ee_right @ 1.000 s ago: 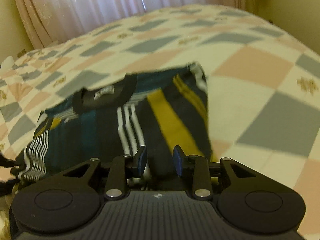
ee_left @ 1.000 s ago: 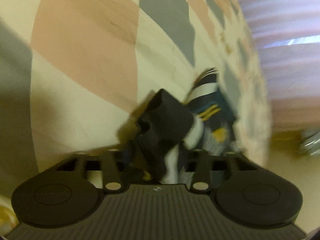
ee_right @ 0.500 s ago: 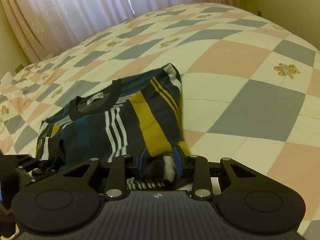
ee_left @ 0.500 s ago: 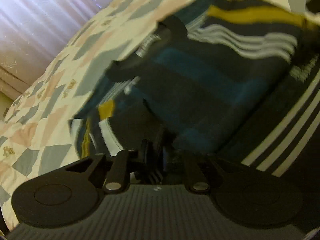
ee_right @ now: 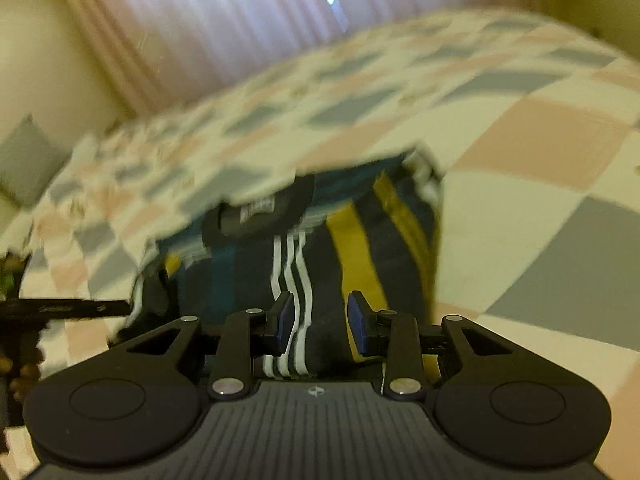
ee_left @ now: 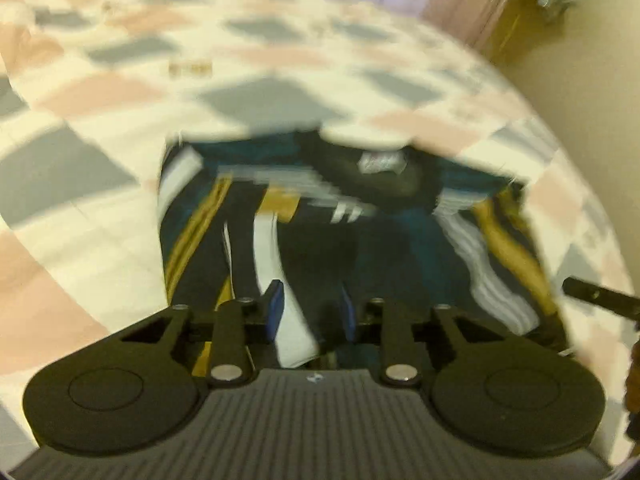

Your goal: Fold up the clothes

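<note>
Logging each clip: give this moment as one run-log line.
left gripper: open | right gripper: open | dark striped knit shirt: lying on checked quilt

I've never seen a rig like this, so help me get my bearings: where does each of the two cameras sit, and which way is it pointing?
Left wrist view: sits behind the left gripper, looking along its parted fingers over the striped shirt on the checkered bedspread; the other gripper's tip pokes in at right.
Right wrist view: sits behind the right gripper, fingers parted, facing the shirt, bedspread and curtains.
Shared: the same shirt and bedspread.
</note>
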A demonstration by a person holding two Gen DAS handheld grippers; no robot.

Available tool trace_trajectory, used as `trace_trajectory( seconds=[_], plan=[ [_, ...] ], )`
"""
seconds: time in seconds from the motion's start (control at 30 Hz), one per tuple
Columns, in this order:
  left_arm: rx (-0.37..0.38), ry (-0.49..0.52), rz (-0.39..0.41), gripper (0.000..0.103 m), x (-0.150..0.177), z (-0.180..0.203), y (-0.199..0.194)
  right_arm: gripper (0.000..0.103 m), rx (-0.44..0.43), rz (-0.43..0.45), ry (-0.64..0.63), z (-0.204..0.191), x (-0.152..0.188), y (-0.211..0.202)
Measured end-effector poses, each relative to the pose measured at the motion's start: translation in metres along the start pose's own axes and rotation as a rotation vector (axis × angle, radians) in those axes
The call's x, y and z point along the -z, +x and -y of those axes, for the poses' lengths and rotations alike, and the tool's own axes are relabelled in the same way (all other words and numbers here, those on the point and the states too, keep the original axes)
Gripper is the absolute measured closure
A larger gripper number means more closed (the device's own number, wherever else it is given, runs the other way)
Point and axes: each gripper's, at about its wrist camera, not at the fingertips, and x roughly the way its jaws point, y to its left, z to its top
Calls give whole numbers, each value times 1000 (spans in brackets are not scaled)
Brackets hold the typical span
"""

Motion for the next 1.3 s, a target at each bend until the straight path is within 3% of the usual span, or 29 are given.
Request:
trace_trajectory(
  seconds=[0.07,0.1,0.17,0.23,0.3,0.47,0.6,0.77,0.9,1.0,1.13,1.17,1.23,1.3],
  plan=[
    [-67,96,-54,80,8,9,22,80,19,-98,-31,12,5,19],
    [-84,139,-52,80,8,13,22,87,11,-103,-37,15,5,17],
    [-98,163,-42,80,4,17,10,85,-7,-56,-39,16,2,1],
    [-85,90,-29,77,0,9,-6,72,18,10,-48,18,-1,-20],
    [-63,-17,-17,71,-1,-5,-22,69,53,48,-107,15,-1,-34],
    [-8,-250,-65,63,11,-27,-17,68,38,-11,-261,2,10,-18],
    [-7,-353,-63,60,18,-33,-15,68,124,-8,-503,-13,32,-14],
    [-27,-395,-62,55,19,-35,-10,68,193,9,-858,-26,54,-5],
    [-51,-367,-83,56,22,-32,1,68,248,22,-1143,-36,73,3],
    [-77,-277,-101,73,17,-25,3,68,303,33,-1359,-44,96,12],
    [-90,-195,-116,73,14,-17,-2,68,322,39,-1425,-44,106,7],
    [-99,-185,-113,67,15,-17,-3,68,321,34,-1427,-42,107,8],
    [-106,-175,-115,66,19,-17,0,82,314,-2,-1429,-39,109,13],
    [-102,-156,-115,68,23,-17,5,85,300,-15,-1411,-35,111,18]
  ],
)
